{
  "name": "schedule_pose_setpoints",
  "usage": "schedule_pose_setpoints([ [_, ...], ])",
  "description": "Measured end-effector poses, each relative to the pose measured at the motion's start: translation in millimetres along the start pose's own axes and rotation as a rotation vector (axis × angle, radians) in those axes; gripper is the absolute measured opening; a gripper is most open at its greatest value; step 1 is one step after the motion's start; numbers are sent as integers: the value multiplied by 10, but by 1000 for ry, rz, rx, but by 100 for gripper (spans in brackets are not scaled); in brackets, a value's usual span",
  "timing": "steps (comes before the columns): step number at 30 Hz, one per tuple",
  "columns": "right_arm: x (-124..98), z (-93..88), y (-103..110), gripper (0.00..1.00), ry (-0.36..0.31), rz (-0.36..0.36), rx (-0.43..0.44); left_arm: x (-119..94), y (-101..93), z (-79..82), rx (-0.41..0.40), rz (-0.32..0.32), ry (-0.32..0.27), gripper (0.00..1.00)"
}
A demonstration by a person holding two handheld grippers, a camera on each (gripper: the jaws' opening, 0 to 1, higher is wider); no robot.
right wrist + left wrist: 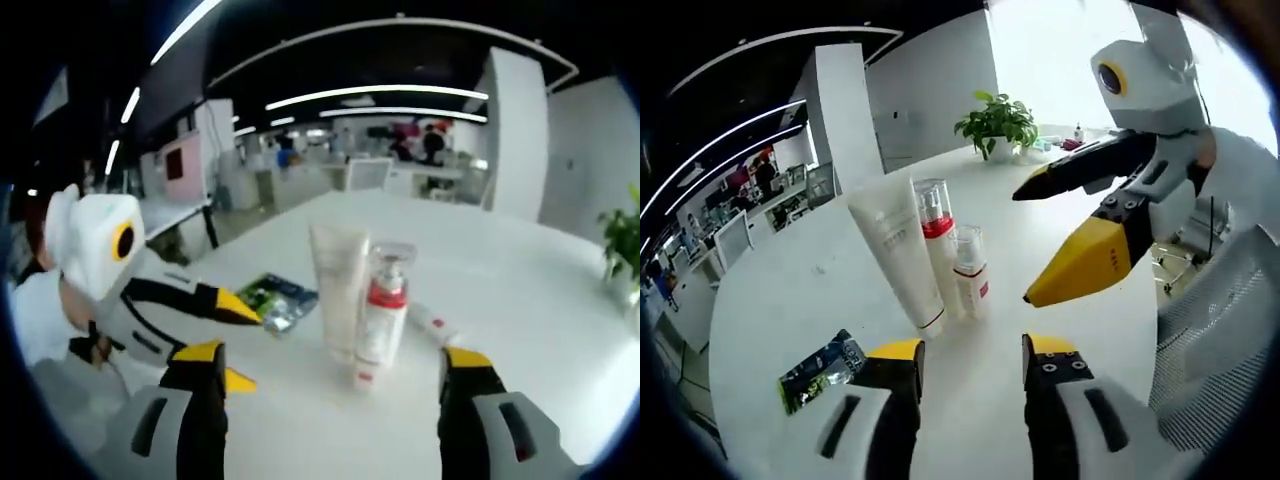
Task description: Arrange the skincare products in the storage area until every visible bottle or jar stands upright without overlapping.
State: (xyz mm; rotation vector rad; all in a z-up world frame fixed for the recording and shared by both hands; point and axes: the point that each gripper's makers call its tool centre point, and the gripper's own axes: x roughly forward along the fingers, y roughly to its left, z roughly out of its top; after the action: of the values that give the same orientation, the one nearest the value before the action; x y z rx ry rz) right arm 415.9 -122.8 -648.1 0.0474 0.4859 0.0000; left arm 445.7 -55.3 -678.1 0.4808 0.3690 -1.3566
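Three skincare products stand upright close together on the white table [790, 280]: a white tube [900, 255], a clear-capped pump bottle with a red band [937, 240] and a small bottle with a red label [971, 272]. My left gripper [970, 350] is open just in front of them, holding nothing. My right gripper [1023, 247] comes in from the right, open, beside the small bottle. In the right gripper view the tube [338, 285] and pump bottle [382, 305] stand ahead of my open right gripper [332, 362]. The left gripper [248, 345] shows at the left.
A green and black sachet [820, 372] [275, 298] lies flat near the tube. A small white item with a red mark [432, 322] lies behind the pump bottle. A potted plant [997, 125] stands at the table's far edge. A mesh chair [1220, 340] is at the right.
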Motion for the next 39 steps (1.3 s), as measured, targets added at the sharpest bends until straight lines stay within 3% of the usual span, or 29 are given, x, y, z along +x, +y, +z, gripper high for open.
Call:
schedule_pose_setpoints([
  [8,-63,20,120,99,12,62,-74,-221,64,20,-50,8,-8,57],
  [15,-164,1,165,100,23,85,-99,-430,56,-24,-76,13,-12,75],
  [20,-235,-108,200,100,67,101,-150,-571,117,-50,-125,34,-18,76],
  [25,-326,-154,200,100,78,110,-157,-724,149,-77,-123,61,-23,86],
  [29,-383,-205,163,100,108,102,-223,-833,195,-88,-156,83,-32,90],
  [39,-443,-224,155,100,107,117,-218,-981,221,-151,-195,118,-24,99],
])
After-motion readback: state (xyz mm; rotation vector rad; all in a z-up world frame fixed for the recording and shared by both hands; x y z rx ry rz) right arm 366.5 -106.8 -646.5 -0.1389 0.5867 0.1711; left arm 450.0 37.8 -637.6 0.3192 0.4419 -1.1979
